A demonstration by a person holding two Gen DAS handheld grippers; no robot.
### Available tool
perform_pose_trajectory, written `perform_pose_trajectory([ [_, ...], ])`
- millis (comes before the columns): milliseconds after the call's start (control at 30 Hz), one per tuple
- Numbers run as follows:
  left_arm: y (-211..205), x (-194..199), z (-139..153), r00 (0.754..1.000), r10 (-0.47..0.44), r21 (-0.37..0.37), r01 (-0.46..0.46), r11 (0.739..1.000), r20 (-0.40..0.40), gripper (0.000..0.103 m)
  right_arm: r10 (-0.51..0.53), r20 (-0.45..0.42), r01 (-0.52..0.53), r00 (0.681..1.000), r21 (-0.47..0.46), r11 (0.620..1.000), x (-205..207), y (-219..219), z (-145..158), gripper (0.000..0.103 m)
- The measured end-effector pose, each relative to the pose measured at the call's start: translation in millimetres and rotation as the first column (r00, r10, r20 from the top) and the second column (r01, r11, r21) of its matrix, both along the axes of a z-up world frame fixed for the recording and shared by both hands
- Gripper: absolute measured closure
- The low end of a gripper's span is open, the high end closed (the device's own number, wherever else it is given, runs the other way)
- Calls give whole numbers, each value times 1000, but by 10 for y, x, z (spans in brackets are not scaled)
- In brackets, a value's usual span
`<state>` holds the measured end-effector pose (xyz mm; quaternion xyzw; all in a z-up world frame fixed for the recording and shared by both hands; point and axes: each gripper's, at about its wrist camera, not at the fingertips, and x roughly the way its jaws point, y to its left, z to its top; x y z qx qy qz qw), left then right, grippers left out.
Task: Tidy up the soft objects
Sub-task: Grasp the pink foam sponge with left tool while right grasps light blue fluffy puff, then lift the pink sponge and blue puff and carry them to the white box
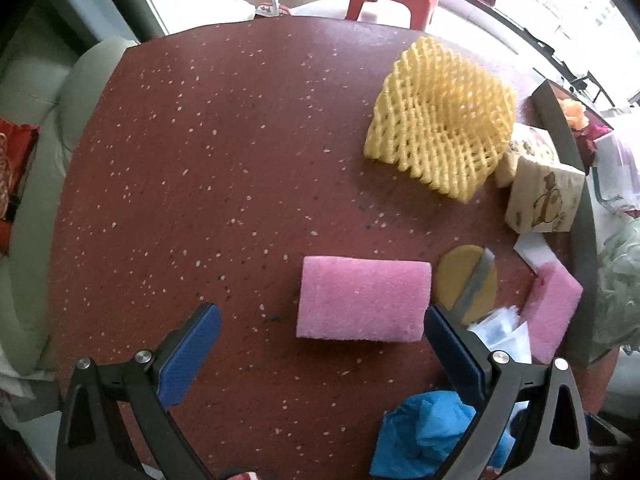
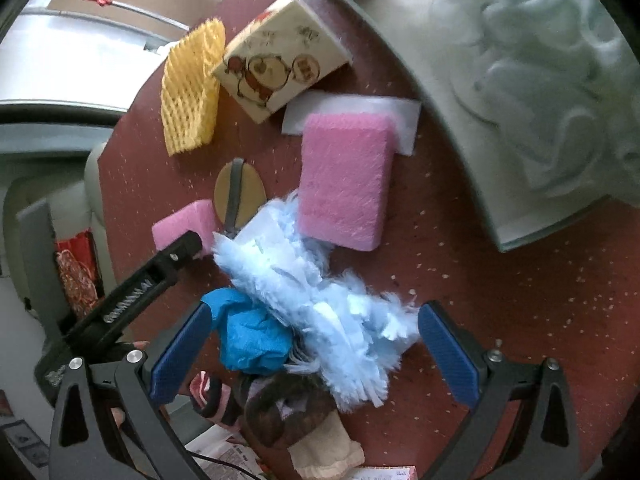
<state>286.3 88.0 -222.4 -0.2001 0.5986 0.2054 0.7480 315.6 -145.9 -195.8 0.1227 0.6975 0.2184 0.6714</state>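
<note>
Speckled red table (image 1: 200, 160), flat rectangular pink sponge (image 1: 364, 300), coarse porous face

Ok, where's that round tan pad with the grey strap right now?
The round tan pad lies flat on the red table, between the two pink sponges. In the right wrist view it sits just beyond the fluffy light-blue duster.

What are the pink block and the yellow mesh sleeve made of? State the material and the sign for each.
Pink block: looks like open-cell foam sponge, matte, judging by its grainy, fibrous surface and soft-edged corners. Yellow mesh sleeve: looks like expanded foam netting, the kind wrapped around fruit, matte, with puffy strands forming a diamond lattice that slumps out of shape. Neither can be confirmed by look alone.
</note>
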Motion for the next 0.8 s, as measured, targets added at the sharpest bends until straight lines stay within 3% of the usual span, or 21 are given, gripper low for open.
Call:
perform_pose_trajectory([
  [200,-103,62,-116,998,-44,-13,43,999,-37,1,-22,1,22,1000,-21,1000,-3,27,-106,0],
  [300,-86,108,-280,995,-39,-23,37,999,-91,0,2,0,-2,1000,-28,1000,-32,67,-150,0],
  [467,-35,147,-304,996,-18,-41,14,999,-93,0,64,42,-60,997,-91,994,-66,255,-193,3],
  [533,-41,185,-309,994,-29,-31,26,999,-105,3,75,55,-69,996,-96,993,-38,311,-171,11],
  [567,-44,205,-301,994,-35,-31,32,999,-105,12,79,64,-72,995,-106,992,-36,325,-148,26],
  [600,-41,238,-281,994,-46,-40,42,998,-97,16,84,63,-77,994,-107,991,-35,334,-139,47],
  [633,-27,339,-251,994,-63,-52,58,997,-86,29,88,44,-83,995,-97,992,-34,334,-154,53],
  [667,-52,348,-222,994,-77,-48,73,996,-77,32,81,25,-79,996,-87,993,-35,322,-170,56],
  [800,-139,355,-174,989,-118,-18,116,993,-85,33,23,-9,-23,1000,-24,999,-18,157,-152,70],
])
